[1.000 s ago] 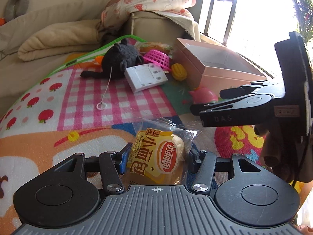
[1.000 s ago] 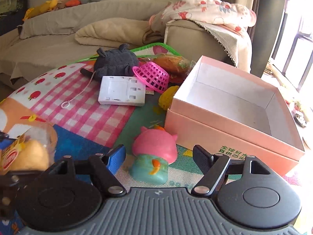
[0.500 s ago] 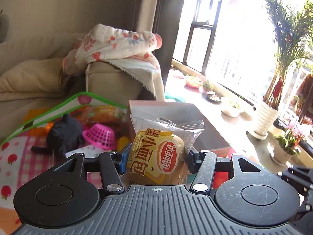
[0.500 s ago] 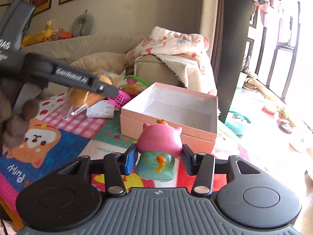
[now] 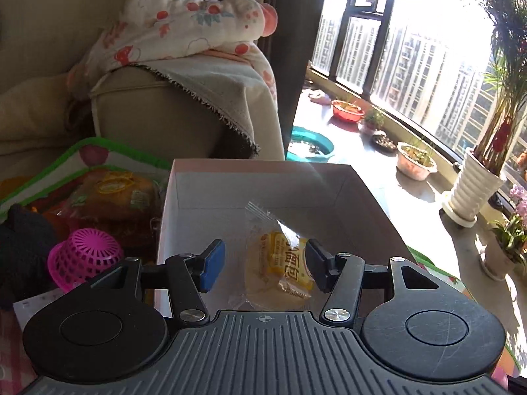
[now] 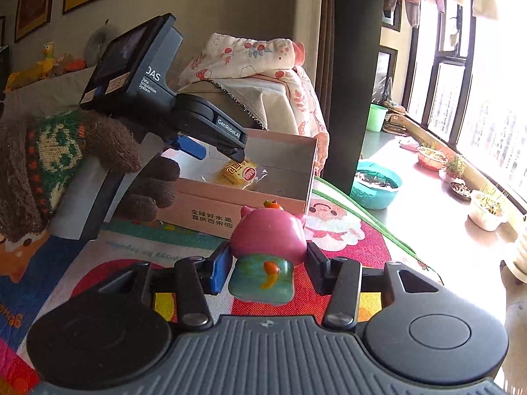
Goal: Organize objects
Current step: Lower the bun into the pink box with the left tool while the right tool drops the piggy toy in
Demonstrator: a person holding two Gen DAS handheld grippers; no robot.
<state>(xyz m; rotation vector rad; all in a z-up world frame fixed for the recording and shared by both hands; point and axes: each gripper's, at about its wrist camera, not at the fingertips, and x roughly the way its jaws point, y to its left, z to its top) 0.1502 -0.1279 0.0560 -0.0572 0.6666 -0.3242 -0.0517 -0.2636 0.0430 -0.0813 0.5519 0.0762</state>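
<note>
My left gripper (image 5: 265, 265) is open above the pink box (image 5: 369, 191). The yellow wrapped bread packet (image 5: 280, 260) lies loose inside the box, between and below the fingers; it also shows in the right wrist view (image 6: 238, 172). The left gripper (image 6: 210, 146) shows there over the box (image 6: 210, 214), held by a gloved hand. My right gripper (image 6: 266, 266) is shut on a pink pig toy (image 6: 268, 233) with a teal base, lifted above the play mat.
A pink mesh basket (image 5: 84, 258), a black plush (image 5: 23, 247) and packaged bread (image 5: 112, 197) lie left of the box. A sofa arm with a flowered blanket (image 5: 184, 36) stands behind. A windowsill with plant pots (image 5: 416, 164) is at right.
My left gripper carried the bread packet over the box, opened and let it drop inside. My right gripper closed on the pig toy and lifted it off the mat.
</note>
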